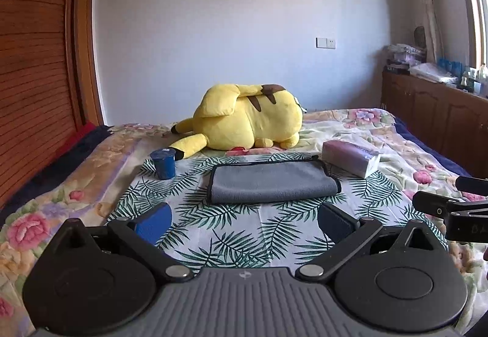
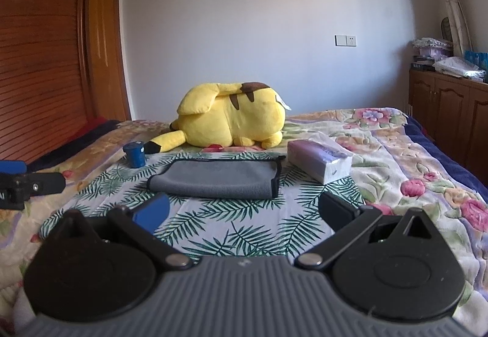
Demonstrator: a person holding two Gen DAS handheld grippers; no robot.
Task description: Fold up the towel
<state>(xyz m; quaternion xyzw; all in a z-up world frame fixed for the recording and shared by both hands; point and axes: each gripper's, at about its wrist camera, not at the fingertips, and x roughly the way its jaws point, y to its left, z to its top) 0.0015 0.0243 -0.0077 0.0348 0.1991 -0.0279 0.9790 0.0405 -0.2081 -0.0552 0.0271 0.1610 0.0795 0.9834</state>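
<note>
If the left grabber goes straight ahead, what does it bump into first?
Probably the gray towel. The left gripper is open and points at it across the leaf-print cloth. If it passed above the towel, the yellow plush toy comes next; height is hard to judge.

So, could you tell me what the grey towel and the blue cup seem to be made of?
The grey towel looks like soft microfibre: matte, fine nap, black stitched edging. The blue cup seems to be plastic, judging by its smooth, slightly glossy wall, though that is uncertain.
</note>
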